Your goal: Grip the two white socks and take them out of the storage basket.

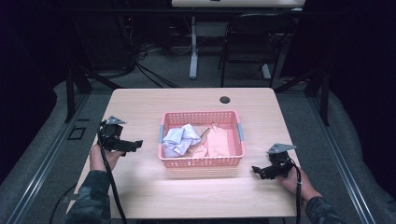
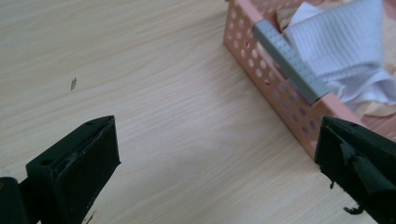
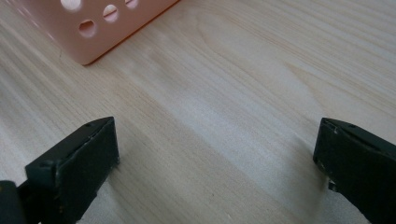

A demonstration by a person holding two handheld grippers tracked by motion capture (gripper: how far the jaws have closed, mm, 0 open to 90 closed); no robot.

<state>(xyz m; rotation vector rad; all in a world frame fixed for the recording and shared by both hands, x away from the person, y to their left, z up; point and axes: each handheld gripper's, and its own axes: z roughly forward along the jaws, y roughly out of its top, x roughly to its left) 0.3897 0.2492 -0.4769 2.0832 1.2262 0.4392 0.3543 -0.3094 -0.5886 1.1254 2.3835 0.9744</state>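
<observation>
Item: pink basket (image 1: 201, 161), mid-table (image 1: 140, 186), holding a white cloth (image 1: 180, 138) at its left end and peach cloths (image 1: 215, 141) to the right. All garments lay inside, crumpled, none folded or lifted out.

Left gripper (image 1: 132, 145): jaws spread wide, empty, just beside the basket's left wall and grey handle (image 2: 290, 62).

Right gripper (image 1: 259, 171): jaws spread wide, empty, low over bare wood near the basket's front right corner.

Progress, as judged: nothing gripped; the whole handling of the cloths remained to do.
</observation>
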